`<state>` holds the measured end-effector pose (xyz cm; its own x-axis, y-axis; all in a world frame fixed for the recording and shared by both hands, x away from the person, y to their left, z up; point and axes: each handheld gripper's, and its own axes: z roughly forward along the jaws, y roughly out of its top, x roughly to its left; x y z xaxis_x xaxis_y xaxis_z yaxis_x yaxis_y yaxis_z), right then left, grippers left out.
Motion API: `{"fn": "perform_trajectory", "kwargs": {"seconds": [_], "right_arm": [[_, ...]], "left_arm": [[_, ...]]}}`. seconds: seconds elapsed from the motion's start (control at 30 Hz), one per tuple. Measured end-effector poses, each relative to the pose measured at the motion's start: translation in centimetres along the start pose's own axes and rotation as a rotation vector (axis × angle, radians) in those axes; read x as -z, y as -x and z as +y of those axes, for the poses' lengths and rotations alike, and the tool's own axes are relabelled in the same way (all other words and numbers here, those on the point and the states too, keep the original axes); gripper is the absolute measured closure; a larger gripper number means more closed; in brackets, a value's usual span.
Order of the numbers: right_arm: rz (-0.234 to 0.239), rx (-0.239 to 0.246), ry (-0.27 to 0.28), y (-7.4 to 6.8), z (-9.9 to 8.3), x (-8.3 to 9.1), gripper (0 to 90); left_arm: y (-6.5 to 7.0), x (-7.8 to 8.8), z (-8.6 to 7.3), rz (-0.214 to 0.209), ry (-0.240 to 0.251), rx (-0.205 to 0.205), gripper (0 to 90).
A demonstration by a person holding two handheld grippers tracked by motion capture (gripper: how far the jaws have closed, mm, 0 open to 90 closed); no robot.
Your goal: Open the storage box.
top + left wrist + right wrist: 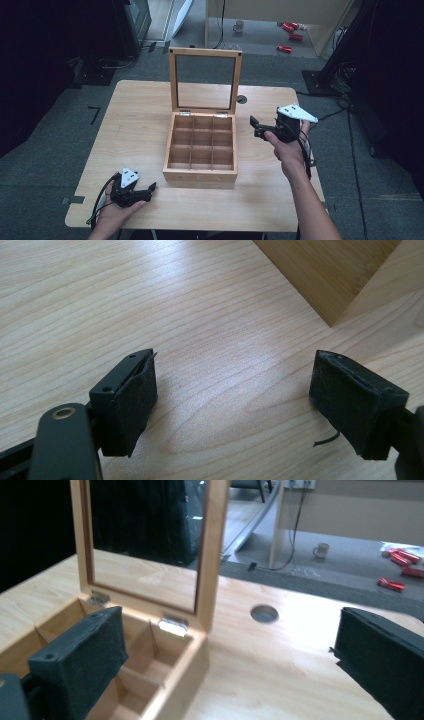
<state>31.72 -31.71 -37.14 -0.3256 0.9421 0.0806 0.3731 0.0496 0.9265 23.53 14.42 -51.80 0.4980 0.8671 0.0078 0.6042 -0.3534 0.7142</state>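
A wooden box (201, 149) with several small empty compartments stands in the middle of the table, its glass-paned lid (205, 81) raised upright at the back. My left gripper (151, 190) rests low on the table near the front left, open, nothing between its jaws; a corner of the box (327, 270) lies ahead of it. My right gripper (255, 126) is held above the table just right of the box, open and empty. In the right gripper view its left jaw overlaps the box (150, 665) and the lid (210, 555) rises behind.
The light wooden table (135, 125) has a round cable hole (242, 99) behind the box. On the grey floor beyond lie a mug (239, 26) and red objects (289, 30). Dark equipment flanks both sides.
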Motion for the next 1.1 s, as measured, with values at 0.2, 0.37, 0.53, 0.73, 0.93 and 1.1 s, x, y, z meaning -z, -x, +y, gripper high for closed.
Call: {"fn": "perform_trajectory", "kwargs": {"seconds": [0.2,0.37,0.53,0.73,0.93,1.1], "right_arm": [[-0.095,0.007,-0.025,0.9,-2.5,1.7,0.0],[-0.098,-0.011,-0.04,1.7,-4.6,3.1,0.0],[-0.103,-0.008,-0.056,2.2,-6.8,4.2,0.0],[-0.119,-0.027,-0.079,3.0,-9.7,5.0,0.0],[-0.122,-0.071,-0.114,4.0,-12.7,5.9,0.0],[-0.132,-0.08,-0.144,4.6,-14.8,6.9,0.0]], "left_arm": [[0.0,0.0,0.0,0.002,0.0,-0.001,19.6],[0.0,0.0,0.0,0.003,-0.001,0.001,19.6],[0.0,0.0,0.0,0.004,0.0,0.0,19.6],[0.0,0.0,0.0,0.006,-0.001,-0.001,19.6],[0.0,0.0,0.0,0.006,-0.001,0.002,19.5],[0.0,0.0,0.0,0.006,-0.001,0.002,19.6]]}}
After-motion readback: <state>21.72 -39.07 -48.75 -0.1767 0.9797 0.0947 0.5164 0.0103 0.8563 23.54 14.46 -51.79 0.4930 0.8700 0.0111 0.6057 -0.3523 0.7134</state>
